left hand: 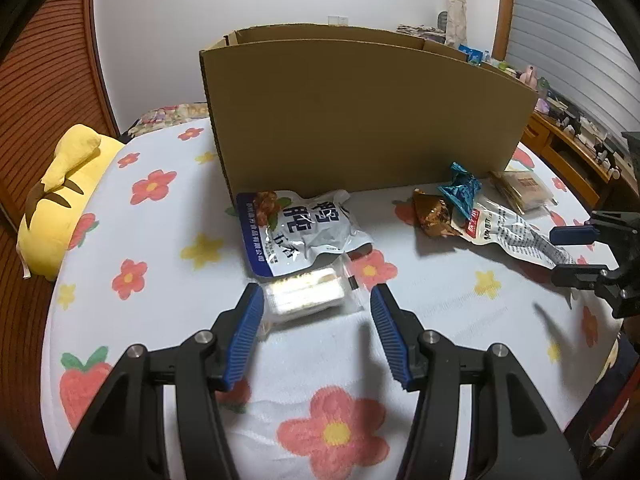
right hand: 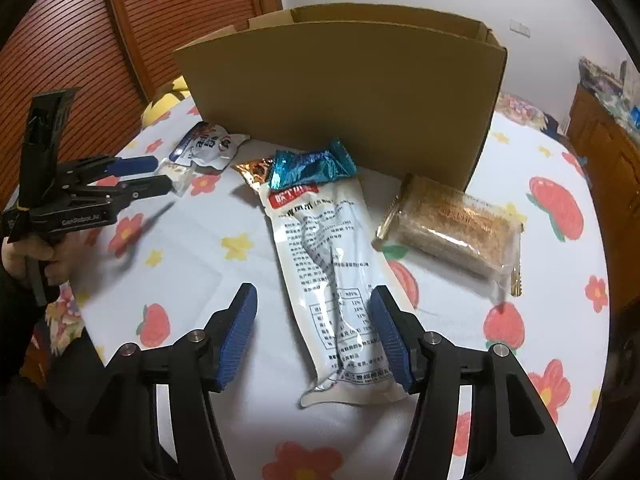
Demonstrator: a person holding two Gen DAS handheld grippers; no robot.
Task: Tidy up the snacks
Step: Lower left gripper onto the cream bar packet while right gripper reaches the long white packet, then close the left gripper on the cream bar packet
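An open cardboard box (left hand: pixel 360 120) stands on the flowered cloth; it also shows in the right wrist view (right hand: pixel 340 96). My left gripper (left hand: pixel 316 296) is open, its fingers either side of a small clear-wrapped cake (left hand: pixel 304 292) lying just below a blue-and-white pouch (left hand: pixel 296 232). My right gripper (right hand: pixel 314 296) is open over a long white packet (right hand: pixel 332 272). A blue foil snack (right hand: pixel 312 166) and a brown foil snack (right hand: pixel 252 170) lie at the packet's far end. A clear-wrapped golden cake (right hand: pixel 452 224) lies to the right.
A yellow plush toy (left hand: pixel 60 200) sits at the left edge of the cloth. A wooden cabinet (left hand: pixel 576 148) with small items stands to the right. Slatted wooden doors (right hand: pixel 120 40) are behind on the left.
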